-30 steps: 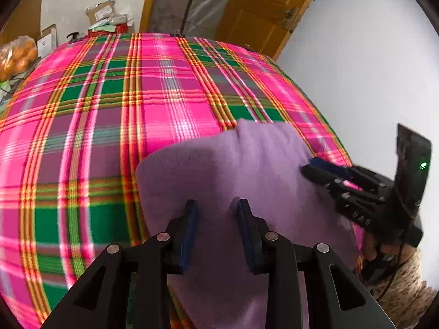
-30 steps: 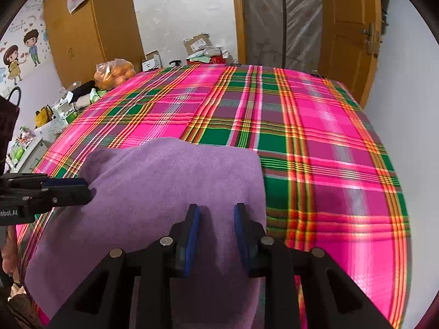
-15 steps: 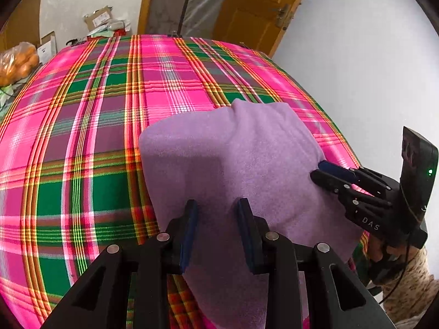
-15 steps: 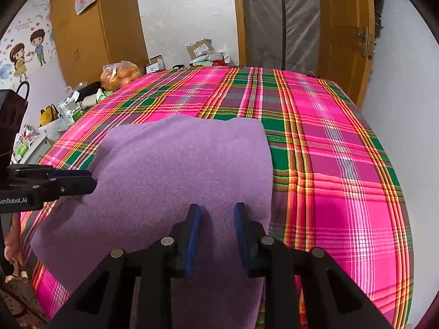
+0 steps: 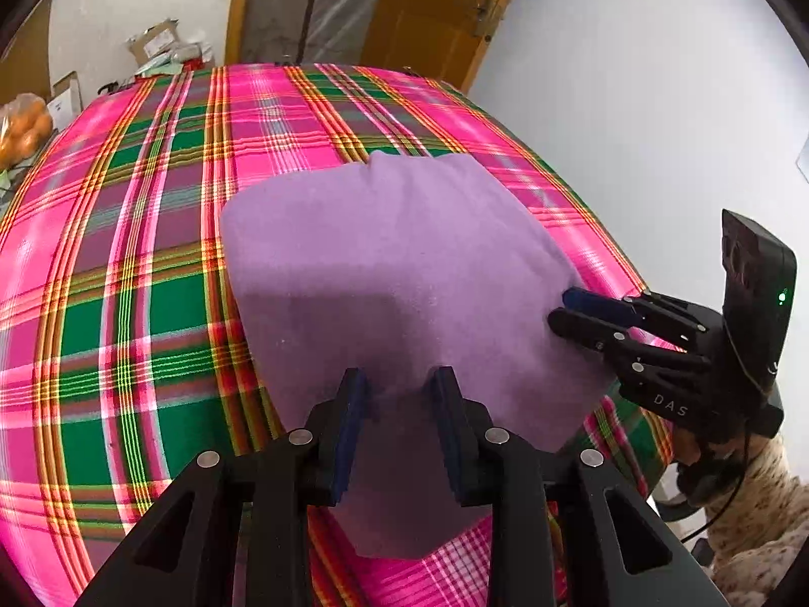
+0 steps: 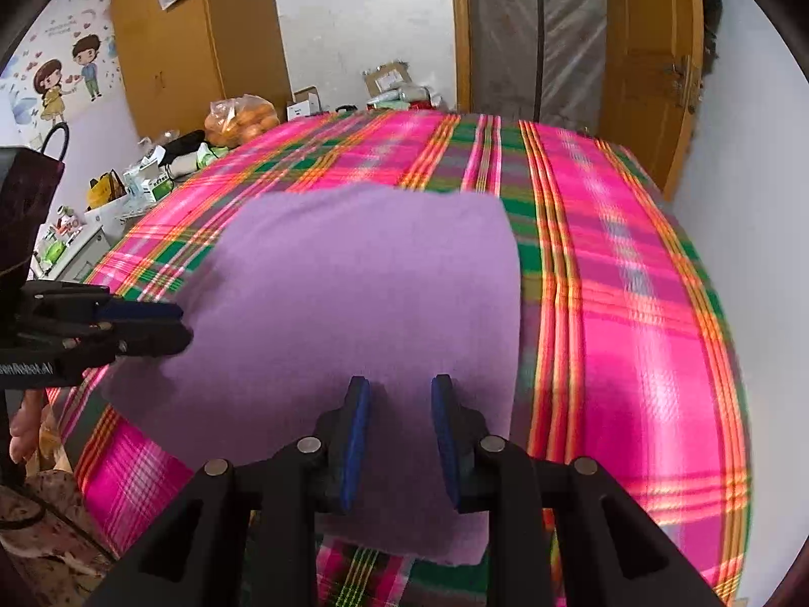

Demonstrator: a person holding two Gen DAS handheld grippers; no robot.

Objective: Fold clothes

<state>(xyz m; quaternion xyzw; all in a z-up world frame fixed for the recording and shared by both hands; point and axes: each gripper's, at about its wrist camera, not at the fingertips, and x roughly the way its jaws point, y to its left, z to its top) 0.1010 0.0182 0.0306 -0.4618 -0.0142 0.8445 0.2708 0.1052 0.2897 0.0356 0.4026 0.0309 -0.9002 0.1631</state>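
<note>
Plaid bedspread [image 5: 151, 253] bears purple cloth [image 5: 394, 263]; both hand-held grippers spread, gripping nothing.

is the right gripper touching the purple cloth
Cannot tell. The left wrist view shows the right gripper tips overlapping the purple cloth edge, but no plain contact or gap.

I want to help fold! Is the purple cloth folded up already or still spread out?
Mostly spread out: the purple cloth lies flat and wide on the plaid bedcover. Whether it is already doubled underneath, cannot tell.
</note>
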